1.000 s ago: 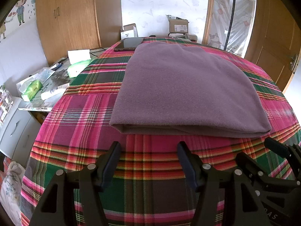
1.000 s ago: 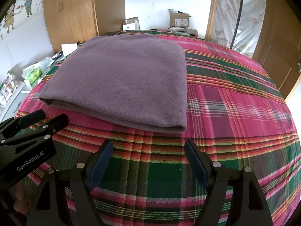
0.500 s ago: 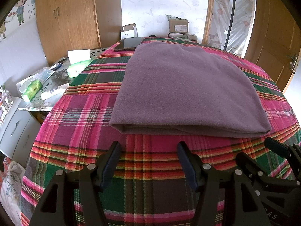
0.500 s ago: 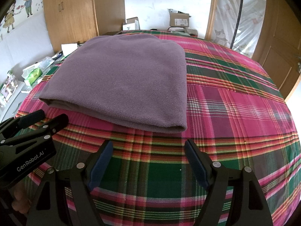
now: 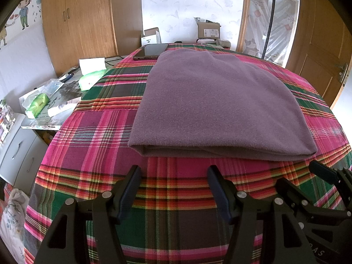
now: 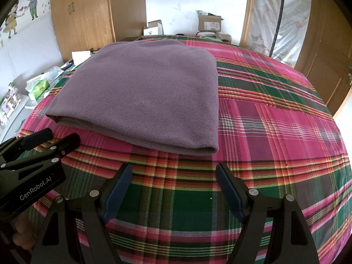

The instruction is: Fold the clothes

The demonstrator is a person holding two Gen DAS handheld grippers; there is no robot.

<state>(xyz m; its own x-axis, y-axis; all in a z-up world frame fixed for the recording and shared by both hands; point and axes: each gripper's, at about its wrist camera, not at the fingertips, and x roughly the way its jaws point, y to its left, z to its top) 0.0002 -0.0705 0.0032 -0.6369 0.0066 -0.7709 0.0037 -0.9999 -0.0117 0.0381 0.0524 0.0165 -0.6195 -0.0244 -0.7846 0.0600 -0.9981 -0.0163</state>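
Note:
A mauve fleece garment (image 5: 217,103) lies folded into a flat rectangle on the plaid cloth (image 5: 99,136) of the table; its near folded edge faces me. The same garment (image 6: 145,96) fills the middle left of the right wrist view. My left gripper (image 5: 173,173) hovers open just short of that near edge, with nothing between its fingers. My right gripper (image 6: 173,171) is open too, held off the garment's near right corner and empty. Each gripper shows in the other's view: the right gripper (image 5: 308,180) at lower right, the left gripper (image 6: 52,137) at lower left.
A dark phone (image 5: 151,51) lies on the far edge of the table beside the garment. Left of the table, a low cabinet (image 5: 19,145) carries tissue packs and papers. Cardboard boxes (image 5: 209,30) stand at the back; wooden wardrobe doors stand left and right.

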